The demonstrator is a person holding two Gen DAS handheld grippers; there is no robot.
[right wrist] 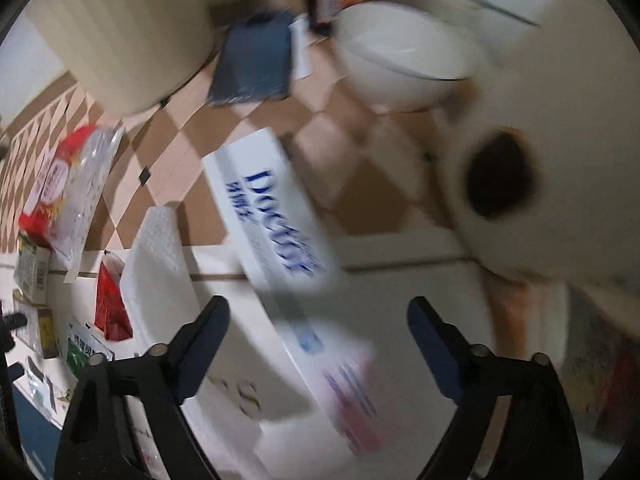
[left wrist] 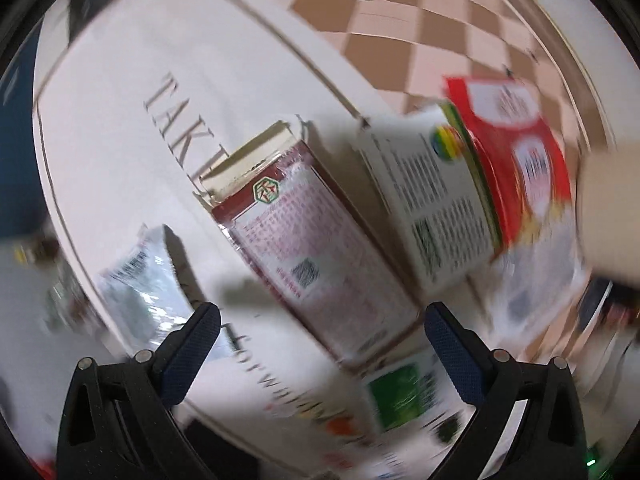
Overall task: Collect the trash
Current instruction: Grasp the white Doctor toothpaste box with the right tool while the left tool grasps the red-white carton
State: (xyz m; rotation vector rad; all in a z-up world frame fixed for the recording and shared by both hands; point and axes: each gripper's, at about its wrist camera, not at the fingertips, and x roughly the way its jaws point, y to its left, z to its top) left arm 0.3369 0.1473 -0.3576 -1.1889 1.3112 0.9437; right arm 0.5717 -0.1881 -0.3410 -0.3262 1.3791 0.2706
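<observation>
Hanging spread and empty, the left gripper (left wrist: 322,330) pointed down at a dark red carton (left wrist: 316,248) lying on a white mat (left wrist: 120,128). The right gripper (right wrist: 318,324), also spread and holding nothing, stood over a white and blue toothpaste box (right wrist: 280,232). Both views were blurred, so a hasty closing could miss or push the boxes, or also pinch the clear wrapper (left wrist: 144,280) beside the carton.

Left gripper (left wrist: 322,320): matte black plastic frame, silver round pins, dark blue dimpled finger pads (left wrist: 192,354). Right gripper (right wrist: 318,318): same black frame, silver pins, blue pads (right wrist: 202,352).
</observation>
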